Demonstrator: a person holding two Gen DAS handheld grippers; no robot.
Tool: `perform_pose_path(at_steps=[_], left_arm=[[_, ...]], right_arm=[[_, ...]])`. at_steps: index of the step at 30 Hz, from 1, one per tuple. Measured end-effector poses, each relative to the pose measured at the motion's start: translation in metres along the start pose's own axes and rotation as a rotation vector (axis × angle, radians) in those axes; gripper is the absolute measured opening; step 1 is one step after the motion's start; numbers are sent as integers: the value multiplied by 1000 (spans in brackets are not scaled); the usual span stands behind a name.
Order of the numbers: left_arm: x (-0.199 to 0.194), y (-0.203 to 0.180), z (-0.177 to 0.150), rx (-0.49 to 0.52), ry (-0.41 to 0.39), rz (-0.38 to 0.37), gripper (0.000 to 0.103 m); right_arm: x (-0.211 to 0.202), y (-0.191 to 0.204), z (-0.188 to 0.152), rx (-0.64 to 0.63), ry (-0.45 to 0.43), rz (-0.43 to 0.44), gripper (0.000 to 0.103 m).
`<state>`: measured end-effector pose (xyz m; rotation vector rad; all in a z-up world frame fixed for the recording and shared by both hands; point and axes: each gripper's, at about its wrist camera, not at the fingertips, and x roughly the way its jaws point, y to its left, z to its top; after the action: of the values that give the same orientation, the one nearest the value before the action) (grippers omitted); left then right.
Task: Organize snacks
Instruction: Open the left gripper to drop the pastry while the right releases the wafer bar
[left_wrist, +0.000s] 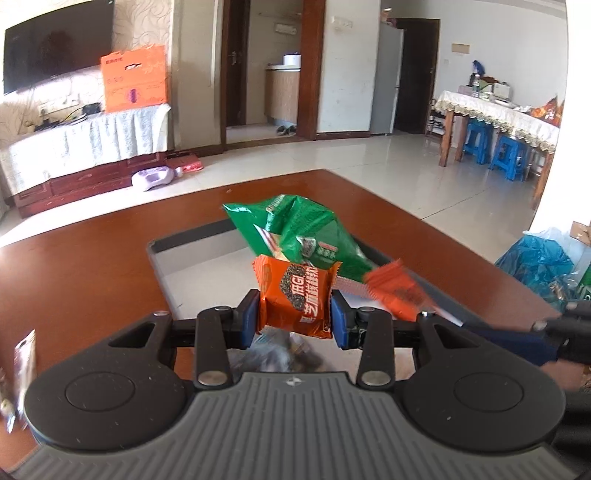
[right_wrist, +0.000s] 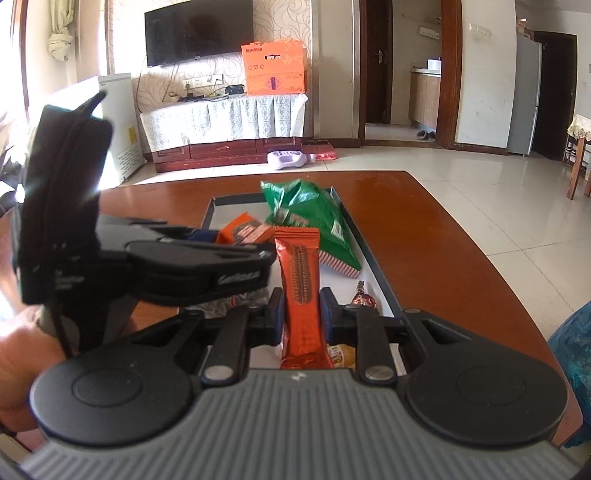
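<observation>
My left gripper (left_wrist: 295, 317) is shut on a square orange snack packet (left_wrist: 295, 295) and holds it above a black-rimmed white tray (left_wrist: 192, 236) on the brown table. A green snack bag (left_wrist: 299, 229) lies in the tray beyond it. My right gripper (right_wrist: 302, 314) is shut on a long orange snack bar (right_wrist: 300, 291), upright over the tray's near end (right_wrist: 373, 258). The right view shows the left gripper (right_wrist: 207, 236) at left with its orange packet (right_wrist: 243, 230), and the green bag (right_wrist: 314, 218). In the left view the right gripper's bar (left_wrist: 397, 290) is blurred at right.
A small brown wrapped candy (right_wrist: 364, 297) and other wrappers (right_wrist: 340, 354) lie in the tray under my right gripper. A blue plastic bag (left_wrist: 535, 262) sits right of the table. A packet (left_wrist: 24, 354) lies at the table's left edge. The table edge (right_wrist: 461, 229) curves away on the right.
</observation>
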<state>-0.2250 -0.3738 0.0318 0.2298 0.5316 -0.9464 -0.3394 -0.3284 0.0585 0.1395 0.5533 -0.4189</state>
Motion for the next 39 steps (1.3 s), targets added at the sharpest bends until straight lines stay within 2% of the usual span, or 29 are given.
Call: perform_pose_path(at_steps=[5, 8, 10, 19, 24, 33, 39], left_arm=[[17, -8, 4, 18, -9, -40, 45], [27, -9, 5, 12, 6, -51, 51], [28, -9, 6, -1, 1, -48, 62], [26, -6, 6, -6, -30, -25, 86], [14, -5, 7, 15, -80, -32, 90], [-17, 4, 8, 34, -122, -37, 91], [-45, 16, 2, 68, -148, -39, 96]], right_arm=[[6, -1, -2, -5, 15, -18, 24], [10, -7, -2, 16, 23, -20, 24], [11, -10, -3, 21, 23, -22, 24], [12, -11, -6, 31, 19, -29, 24], [13, -8, -6, 31, 21, -34, 24], [14, -3, -5, 24, -3, -29, 24], [21, 14, -2, -35, -12, -12, 24]])
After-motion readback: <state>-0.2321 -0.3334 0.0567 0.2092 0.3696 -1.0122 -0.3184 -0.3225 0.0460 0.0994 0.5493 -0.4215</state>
